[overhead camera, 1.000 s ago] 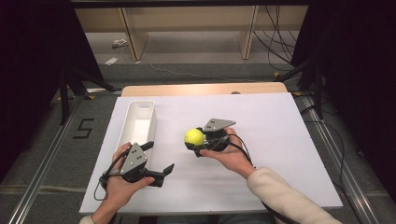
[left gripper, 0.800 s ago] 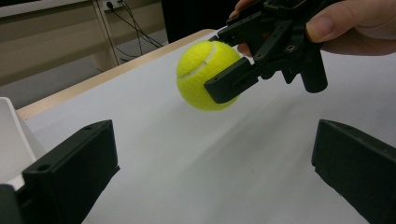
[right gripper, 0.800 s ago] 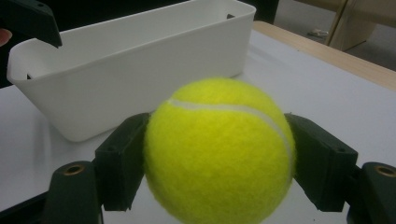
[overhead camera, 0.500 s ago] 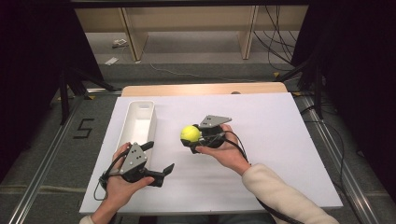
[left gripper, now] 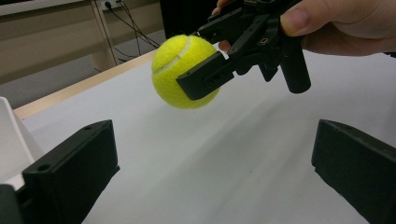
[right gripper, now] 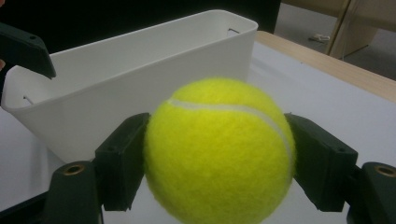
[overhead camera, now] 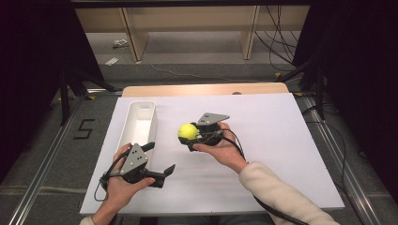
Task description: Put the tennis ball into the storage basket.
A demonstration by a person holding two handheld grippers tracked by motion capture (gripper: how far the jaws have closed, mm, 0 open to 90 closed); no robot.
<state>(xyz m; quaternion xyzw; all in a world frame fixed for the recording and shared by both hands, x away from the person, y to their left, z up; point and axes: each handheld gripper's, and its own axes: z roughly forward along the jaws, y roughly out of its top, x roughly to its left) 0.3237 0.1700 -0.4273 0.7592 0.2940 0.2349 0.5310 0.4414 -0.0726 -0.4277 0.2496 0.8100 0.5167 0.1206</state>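
Note:
A yellow tennis ball [overhead camera: 188, 131] hangs just above the white table, with my right gripper [overhead camera: 190, 137] shut on it. In the right gripper view the ball [right gripper: 219, 149] sits squeezed between both black pads [right gripper: 123, 158], close to the long side of a white bin [right gripper: 130, 60]. My left gripper [overhead camera: 160, 158] rests near the front left of the table, its jaws wide open and holding nothing. The left gripper view looks out between those open jaws [left gripper: 215, 172] at the held ball [left gripper: 180, 70] and the right hand above it.
The narrow white bin [overhead camera: 141, 123] lies lengthwise on the table's left side, just left of the ball. The white board [overhead camera: 281, 140] spreads to the right. A wooden strip [overhead camera: 206, 89] edges the far side, with shelving and cables on the floor beyond.
The right hand has carried the ball slightly left, toward the bin. The left hand has stayed where it was, jaws still open.

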